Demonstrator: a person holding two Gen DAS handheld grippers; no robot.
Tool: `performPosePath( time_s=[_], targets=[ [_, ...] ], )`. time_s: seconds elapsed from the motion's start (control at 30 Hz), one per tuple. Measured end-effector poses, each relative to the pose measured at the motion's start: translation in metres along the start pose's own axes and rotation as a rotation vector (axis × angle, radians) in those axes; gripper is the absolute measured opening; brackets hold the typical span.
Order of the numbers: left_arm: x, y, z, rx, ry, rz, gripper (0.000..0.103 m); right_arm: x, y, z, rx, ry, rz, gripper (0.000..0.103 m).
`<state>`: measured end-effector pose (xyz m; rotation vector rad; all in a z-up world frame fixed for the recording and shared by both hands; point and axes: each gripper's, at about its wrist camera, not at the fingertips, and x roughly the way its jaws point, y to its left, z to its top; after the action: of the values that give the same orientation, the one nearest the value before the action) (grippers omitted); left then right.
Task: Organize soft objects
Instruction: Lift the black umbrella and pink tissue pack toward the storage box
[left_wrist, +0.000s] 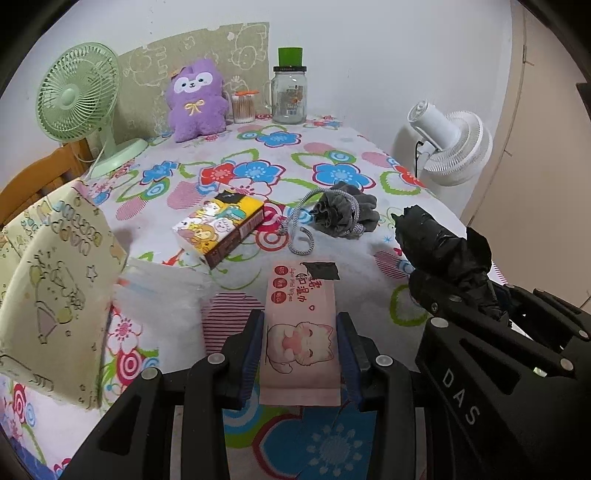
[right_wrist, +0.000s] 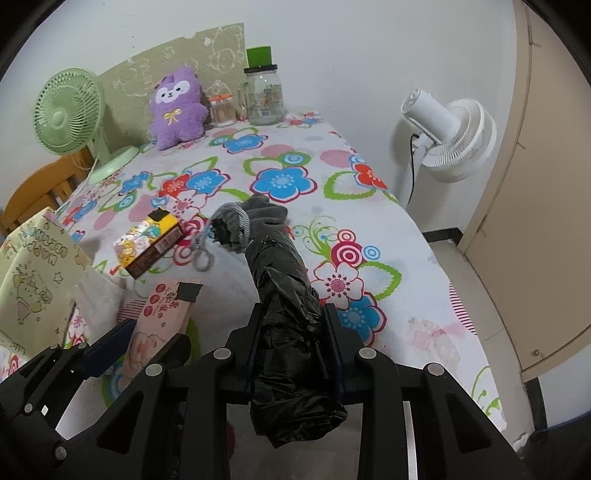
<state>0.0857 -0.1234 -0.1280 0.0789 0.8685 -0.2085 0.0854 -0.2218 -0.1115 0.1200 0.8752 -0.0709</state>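
The left gripper (left_wrist: 300, 354) is clamping a pink pack of wet wipes (left_wrist: 301, 332) between its two fingers, the pack pointing forward over the flowered tablecloth (left_wrist: 258, 155), its printed cat facing up and a black tape patch (left_wrist: 320, 270) sitting on its far end; the right gripper (right_wrist: 293, 350) is squeezing a folded black umbrella (right_wrist: 284, 295) around its crumpled canopy, the handle end reaching out toward a grey drawstring pouch (left_wrist: 345, 212) that is lying slack on the cloth with its cord (left_wrist: 299, 229) trailing beside it; whether the handle touches the pouch cannot be told; a cartoon-printed tissue pack (left_wrist: 219, 229) is lying just left of the cord, near the far end of the wipes; at the left edge a pale yellow fabric storage box (left_wrist: 55, 280) is standing with its mouth turned away, so its contents cannot be seen, and a clear plastic bag (left_wrist: 159, 291) is lying against its side; at the back of the table a purple plush toy (left_wrist: 195, 99) is sitting upright against the wall, beside a small clear tub of cotton swabs (left_wrist: 243, 107) and a glass jar (left_wrist: 290, 98) with a green cap, which is looking empty; a green desk fan (left_wrist: 77, 99) is standing at the back left, and a white fan (left_wrist: 454, 144) is standing off the table's right side.
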Motion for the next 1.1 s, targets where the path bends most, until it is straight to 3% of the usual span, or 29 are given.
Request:
performPosePath(
  time_s=[1.1],
  targets=[
    [-0.083, 0.035, -0.002, 0.022, -0.102, -0.01, 0.04, -0.079, 0.055, -0.001, -0.055, -0.095, 0.009, 0.033]
  ],
)
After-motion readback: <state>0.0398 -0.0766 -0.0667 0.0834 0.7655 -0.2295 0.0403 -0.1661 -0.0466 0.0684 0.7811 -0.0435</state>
